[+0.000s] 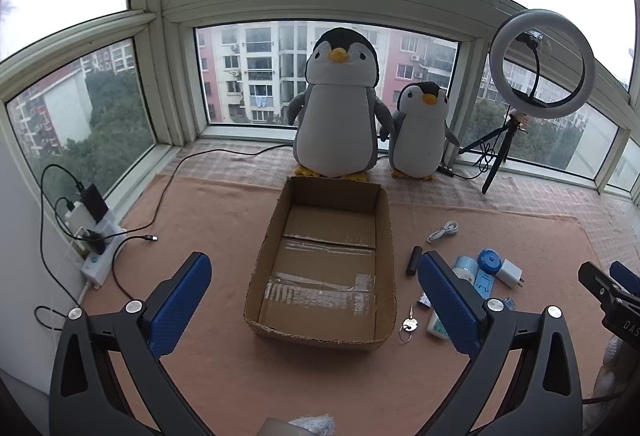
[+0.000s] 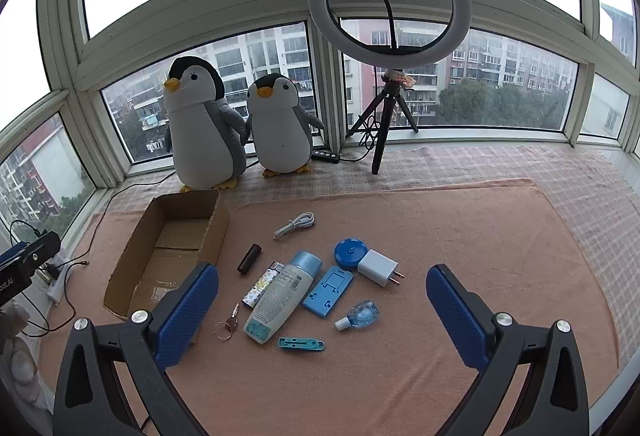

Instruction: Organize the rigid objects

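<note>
Rigid objects lie scattered on the pink blanket (image 2: 440,236) to the right of the empty cardboard box (image 2: 132,268), none of them in it yet. The group comprises a lotion bottle (image 2: 280,296), a blue phone stand (image 2: 328,290), a white charger plug (image 2: 378,268), a round blue case (image 2: 350,254), a dark cylinder (image 2: 249,258), a patterned lighter (image 2: 262,284), a key on a ring (image 2: 228,322), a small dropper bottle (image 2: 358,314), a teal clip (image 2: 301,344) and a coiled white cable (image 2: 294,224).

Handling, as a judgement: all items appear light and stiff. The lotion bottle is smooth and rounded, so it may slip; grip it across the flat mid-body. The charger plug is best taken on its square sides, clear of the prongs. The phone stand, teal clip and key lie flat and offer only thin edges, so pinch them from above across the narrow width. The dark cylinder may roll; close across its diameter. The cable is the one pliant item.

Pose: the right gripper (image 2: 320,320) hovers above the cluster, pointing forward and down, its jaws wide apart and holding nothing. The left gripper (image 1: 316,298) hangs over the box's near end, jaws likewise wide and empty. Neither touches any object.
</note>
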